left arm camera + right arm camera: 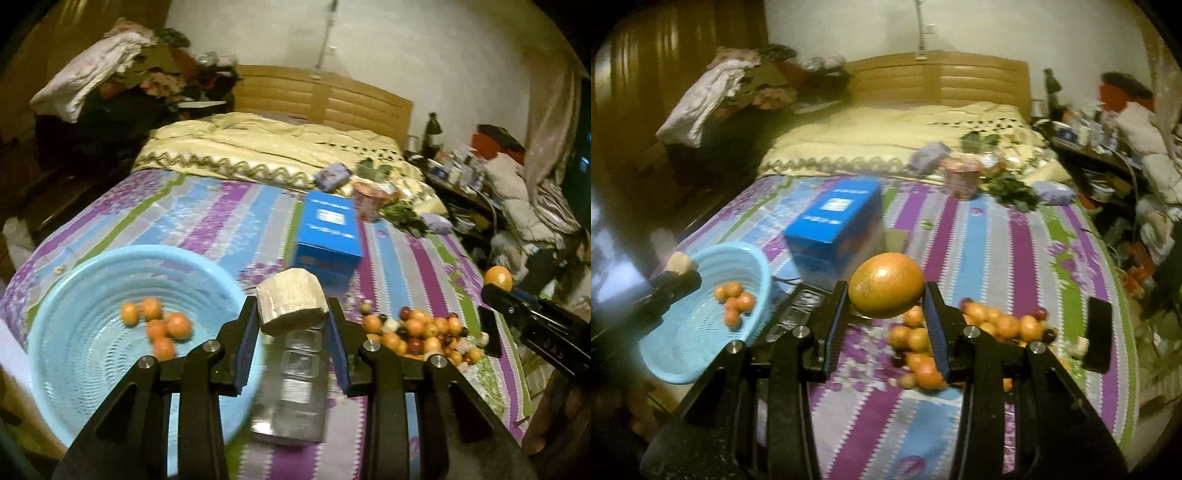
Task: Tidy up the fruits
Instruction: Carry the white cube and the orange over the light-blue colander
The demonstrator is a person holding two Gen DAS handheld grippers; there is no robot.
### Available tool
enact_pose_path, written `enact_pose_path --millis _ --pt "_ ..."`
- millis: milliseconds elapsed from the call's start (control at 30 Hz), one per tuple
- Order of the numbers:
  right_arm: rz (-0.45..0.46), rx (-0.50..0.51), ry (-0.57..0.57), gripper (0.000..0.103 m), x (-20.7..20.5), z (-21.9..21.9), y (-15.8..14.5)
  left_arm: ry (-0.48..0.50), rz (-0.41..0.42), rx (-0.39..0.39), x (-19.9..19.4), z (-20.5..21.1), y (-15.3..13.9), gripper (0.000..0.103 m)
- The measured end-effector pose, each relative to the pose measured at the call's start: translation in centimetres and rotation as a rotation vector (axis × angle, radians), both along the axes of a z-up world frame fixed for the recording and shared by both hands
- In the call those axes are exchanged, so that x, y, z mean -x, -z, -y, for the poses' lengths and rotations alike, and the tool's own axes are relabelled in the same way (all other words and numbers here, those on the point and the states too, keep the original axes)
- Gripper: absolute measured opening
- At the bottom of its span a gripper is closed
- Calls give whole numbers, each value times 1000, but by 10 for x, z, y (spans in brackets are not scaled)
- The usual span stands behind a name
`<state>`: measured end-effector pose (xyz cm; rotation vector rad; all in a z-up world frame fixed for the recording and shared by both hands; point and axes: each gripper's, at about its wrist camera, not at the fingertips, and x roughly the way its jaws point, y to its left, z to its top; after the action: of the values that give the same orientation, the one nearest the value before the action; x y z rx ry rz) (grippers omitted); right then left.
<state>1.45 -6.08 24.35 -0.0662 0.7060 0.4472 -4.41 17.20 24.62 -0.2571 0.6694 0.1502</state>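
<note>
My left gripper (291, 317) is shut on a pale beige chunky fruit piece (291, 304), held above the bed beside the light blue basket (92, 369). The basket holds several small orange fruits (159, 325). My right gripper (886, 295) is shut on a large orange (886, 284), held above a pile of small orange and red fruits (960, 328). The pile also shows in the left wrist view (421, 332), with the right gripper and its orange (498, 278) at the right. The basket (672, 354) and left gripper (677, 275) show at left in the right wrist view.
A blue box (328, 232) stands mid-bed on the striped sheet (184, 214). A clear plastic tray (291, 391) lies under my left gripper. A black phone (1097, 339) lies right of the pile. A pink cup (960, 177), greens and clutter sit farther back.
</note>
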Motion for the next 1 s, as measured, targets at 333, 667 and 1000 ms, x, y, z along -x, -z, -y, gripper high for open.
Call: enact_pose_path --millis 333,667,1000 --pt "-31 0 -151 41 0 -77 -5 -125 -24 17 23 -75 2 37" --pt "-146 24 -321 41 -3 -159 10 -207 -94 52 44 -141 19 37" --pt "-282 76 -417 41 -5 -205 31 -239 -180 111 54 -189 42 37"
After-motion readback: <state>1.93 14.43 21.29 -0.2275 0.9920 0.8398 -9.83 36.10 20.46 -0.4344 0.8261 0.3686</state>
